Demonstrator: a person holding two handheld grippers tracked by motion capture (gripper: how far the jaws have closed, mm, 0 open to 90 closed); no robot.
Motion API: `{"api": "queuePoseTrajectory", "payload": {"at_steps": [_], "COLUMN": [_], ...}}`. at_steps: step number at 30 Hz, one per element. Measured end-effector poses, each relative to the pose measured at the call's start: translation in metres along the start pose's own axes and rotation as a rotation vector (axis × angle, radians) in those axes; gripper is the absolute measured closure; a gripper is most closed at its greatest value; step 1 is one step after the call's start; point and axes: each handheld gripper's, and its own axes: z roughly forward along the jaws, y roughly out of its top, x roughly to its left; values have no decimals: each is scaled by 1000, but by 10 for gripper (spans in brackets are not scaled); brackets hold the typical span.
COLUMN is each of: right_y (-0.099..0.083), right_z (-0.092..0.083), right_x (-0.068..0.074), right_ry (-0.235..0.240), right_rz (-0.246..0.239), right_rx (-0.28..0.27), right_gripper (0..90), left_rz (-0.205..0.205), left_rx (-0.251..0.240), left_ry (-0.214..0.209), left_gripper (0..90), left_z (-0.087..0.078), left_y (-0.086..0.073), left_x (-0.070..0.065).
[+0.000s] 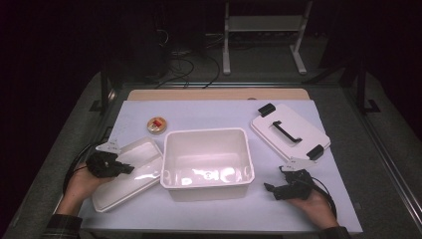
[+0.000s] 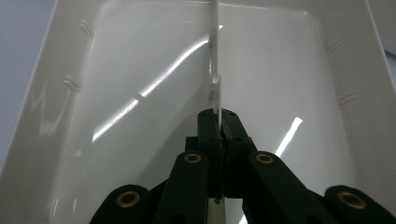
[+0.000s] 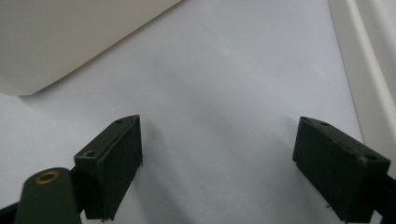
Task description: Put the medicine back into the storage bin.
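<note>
At the far left of the table my left gripper (image 1: 130, 169) sits over the shallow white tray (image 1: 137, 186), which lies flat on the white mat (image 1: 209, 112) just left of the big tub. In the left gripper view my two black jaws are pinched tight on the thin upright divider (image 2: 215, 70) that runs down the middle of that tray (only the edge of the plastic shows between the pads, nothing else). The tray's glossy floor spreads away on both sides of the divider, and its walls rise at the left and right of that view.

Behind the tray, a little farther back on the mat, lies a small round thing with a red centre (image 1: 157, 124); I cannot tell what it is.

In the middle stands the deep white tub (image 1: 175, 142), open on top, its left wall just beside the tray's right edge.

To the right and farther back lies the white lid (image 1: 266, 130), flat, with a black handle (image 1: 287, 131) across it and a black clip at each end.

At the right, near me, my right gripper (image 1: 273, 190) rests low over bare mat, well apart from the tub and the lid. Its jaws stand wide apart with nothing between them.
</note>
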Motion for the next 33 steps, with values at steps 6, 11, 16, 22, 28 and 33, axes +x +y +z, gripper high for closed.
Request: {"api": "queuePoseTrajectory", "payload": {"at_steps": [6,11,16,22,28,33], "right_y": [0,0,0,0,0,0], "right_z": [0,0,0,0,0,0], "right_x": [0,0,0,0,0,0], "right_ry": [0,0,0,0,0,0], "right_rz": [-1,-1,-1,1,0,0], "right_rx": [0,0,0,-1,-1,-1], "right_gripper": [150,149,149,150,149,149], "left_rz": [-2,1,2,-14,-34,-39], "left_rx": [18,27,13,9,8,11], "left_ry": [0,-5,17,49,83,100], "left_gripper": [886,885,762,558,409,284], "left_z": [5,7,2,-12,-26,-33], "left_y": [-4,-7,-7,2,23,44], "left_x": [0,0,-1,-1,7,13]}}
